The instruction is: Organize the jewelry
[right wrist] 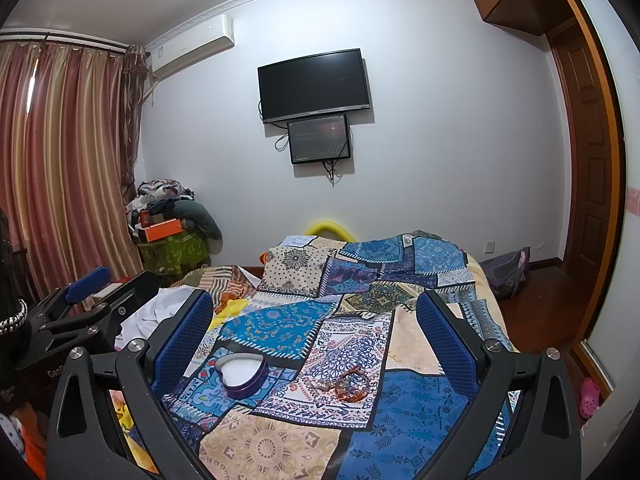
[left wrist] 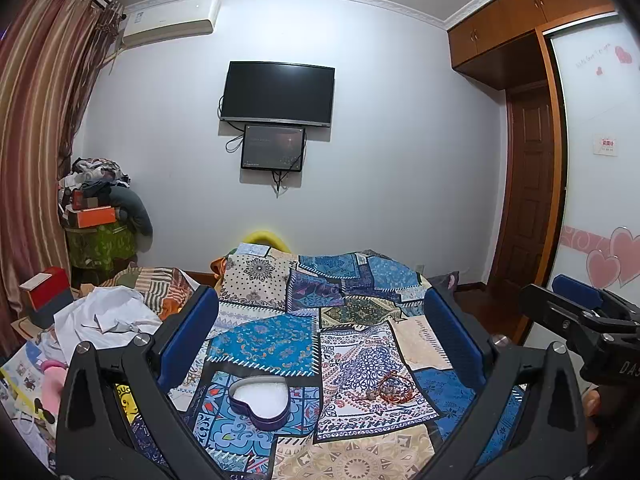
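Note:
A purple heart-shaped tin (left wrist: pixel 260 402) with a white lining lies open on the patchwork bedspread (left wrist: pixel 280 332), low between my left gripper's fingers. A tangle of reddish bead bracelets (left wrist: pixel 390 390) lies to its right on the cloth. The right wrist view shows the same tin (right wrist: pixel 242 374) and bracelets (right wrist: pixel 350 384) side by side. My left gripper (left wrist: pixel 320 320) is open and holds nothing; it hovers above both. My right gripper (right wrist: pixel 314 320) is also open and holds nothing. The right gripper's fingers (left wrist: pixel 576 300) show at the right edge of the left view.
Crumpled white cloth (left wrist: pixel 108 320) and a red box (left wrist: pixel 46 290) lie left of the bed. A pile of clothes and boxes (left wrist: pixel 100 208) stands in the corner by the curtain. A TV (left wrist: pixel 278 94) hangs on the far wall. A wardrobe and door (left wrist: pixel 532 200) stand right.

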`<state>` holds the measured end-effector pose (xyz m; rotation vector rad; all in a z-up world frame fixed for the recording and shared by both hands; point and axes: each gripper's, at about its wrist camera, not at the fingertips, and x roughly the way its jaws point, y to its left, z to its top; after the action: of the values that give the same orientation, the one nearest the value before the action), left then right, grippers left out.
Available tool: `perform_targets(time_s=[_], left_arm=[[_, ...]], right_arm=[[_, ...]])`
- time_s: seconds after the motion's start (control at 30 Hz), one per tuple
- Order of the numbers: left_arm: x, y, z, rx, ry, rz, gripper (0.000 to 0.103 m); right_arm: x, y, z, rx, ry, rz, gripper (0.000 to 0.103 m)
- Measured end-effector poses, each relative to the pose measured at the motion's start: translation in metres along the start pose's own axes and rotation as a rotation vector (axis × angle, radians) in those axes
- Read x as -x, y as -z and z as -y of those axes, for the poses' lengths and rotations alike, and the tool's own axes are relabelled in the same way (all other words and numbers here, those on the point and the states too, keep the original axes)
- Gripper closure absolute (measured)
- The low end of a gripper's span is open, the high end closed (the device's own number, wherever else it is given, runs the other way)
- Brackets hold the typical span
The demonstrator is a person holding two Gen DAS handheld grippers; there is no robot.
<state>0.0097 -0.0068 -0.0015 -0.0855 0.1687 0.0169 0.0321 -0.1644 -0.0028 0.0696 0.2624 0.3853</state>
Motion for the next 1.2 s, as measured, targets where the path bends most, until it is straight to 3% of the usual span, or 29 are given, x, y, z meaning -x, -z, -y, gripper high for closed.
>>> perform_targets(time_s=[0.77, 1.2], left_arm=[[-0.003, 0.000, 0.001, 0.000, 0.002, -0.007, 0.000], [-0.048, 0.008, 0.001, 0.003, 0.003, -0.082, 0.000]], right_arm=[[-0.006, 0.004, 0.003, -0.002, 0.008, -0.010, 0.002], [-0.039, 0.019, 0.027, -0.018, 0.044, -0.085, 0.002]])
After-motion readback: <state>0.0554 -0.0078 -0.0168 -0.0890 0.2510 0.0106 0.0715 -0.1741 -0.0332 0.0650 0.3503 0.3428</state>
